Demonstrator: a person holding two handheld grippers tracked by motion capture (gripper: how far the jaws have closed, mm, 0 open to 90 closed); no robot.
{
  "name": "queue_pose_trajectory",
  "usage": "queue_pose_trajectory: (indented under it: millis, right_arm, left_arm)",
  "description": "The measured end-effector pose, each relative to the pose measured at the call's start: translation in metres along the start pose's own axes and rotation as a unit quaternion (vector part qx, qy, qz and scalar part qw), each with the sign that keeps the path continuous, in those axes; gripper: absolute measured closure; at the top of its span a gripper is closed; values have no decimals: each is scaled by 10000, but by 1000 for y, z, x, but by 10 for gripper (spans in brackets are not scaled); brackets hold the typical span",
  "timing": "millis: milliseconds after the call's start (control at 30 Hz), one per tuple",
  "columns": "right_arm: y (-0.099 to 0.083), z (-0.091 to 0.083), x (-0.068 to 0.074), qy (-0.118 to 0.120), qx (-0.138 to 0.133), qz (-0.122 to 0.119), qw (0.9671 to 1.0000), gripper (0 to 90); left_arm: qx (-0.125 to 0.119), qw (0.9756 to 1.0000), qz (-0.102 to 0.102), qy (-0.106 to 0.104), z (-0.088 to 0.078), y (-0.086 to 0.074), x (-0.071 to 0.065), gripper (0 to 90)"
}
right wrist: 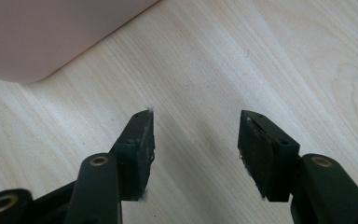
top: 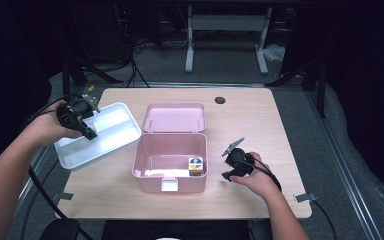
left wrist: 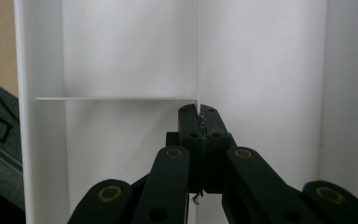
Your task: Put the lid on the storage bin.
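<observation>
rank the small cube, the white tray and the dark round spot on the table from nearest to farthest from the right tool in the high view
1. Small cube, in the pink box, just left of the right tool.
2. Dark round spot, at the table's far edge.
3. White tray, far left, gripped by the left tool.

A light wooden table (top: 240, 117) carries an open pink box (top: 170, 162); a white tray (top: 111, 125) sits just left of it.

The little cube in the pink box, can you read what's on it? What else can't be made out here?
- Cube, high view: too small to read its printing.
- Pink box, right tool view: cut off by the top edge; only a corner shows.
- White tray, left tool view: the left tool, shut on its divider, hides the part behind.
</observation>
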State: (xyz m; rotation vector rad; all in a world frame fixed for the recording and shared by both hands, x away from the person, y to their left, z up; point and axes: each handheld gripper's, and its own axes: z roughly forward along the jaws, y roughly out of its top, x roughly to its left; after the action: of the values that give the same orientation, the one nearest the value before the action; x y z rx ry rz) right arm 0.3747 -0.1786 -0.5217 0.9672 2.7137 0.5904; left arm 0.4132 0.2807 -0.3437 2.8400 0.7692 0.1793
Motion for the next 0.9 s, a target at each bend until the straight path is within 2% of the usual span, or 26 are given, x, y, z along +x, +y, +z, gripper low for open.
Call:
queue_pose_trajectory:
  millis: [67, 333, 367, 400, 567, 767, 900]
  right_arm:
    - [0, 0, 0, 4, -8, 18, 10000, 455]
    - [-1, 1, -1, 15, -8, 9, 10000, 455]
    - [-1, 1, -1, 17, -4, 42, 10000, 455]
    - [-1, 1, -1, 21, -17, 32, 10000, 455]
    - [-2, 0, -2, 5, -20, 15, 10000, 455]
    - [-2, 0, -2, 61, -50, 40, 10000, 455]
    - [-2, 0, -2, 18, -22, 15, 10000, 455]
  left_arm:
    - [-43, 9999, 133, -90, 1, 7, -4, 896]
    - [-103, 9981, 556, -232, 11, 41, -19, 896]
    - [-103, 9981, 556, -232, 11, 41, -19, 896]
    - [-125, 9974, 651, -288, 14, 49, -24, 896]
    - [-158, 9952, 880, -387, 22, 70, -35, 896]
    - [-98, 9910, 1250, -465, 31, 94, -49, 896]
    - [-82, 9886, 1412, -521, 37, 107, -58, 896]
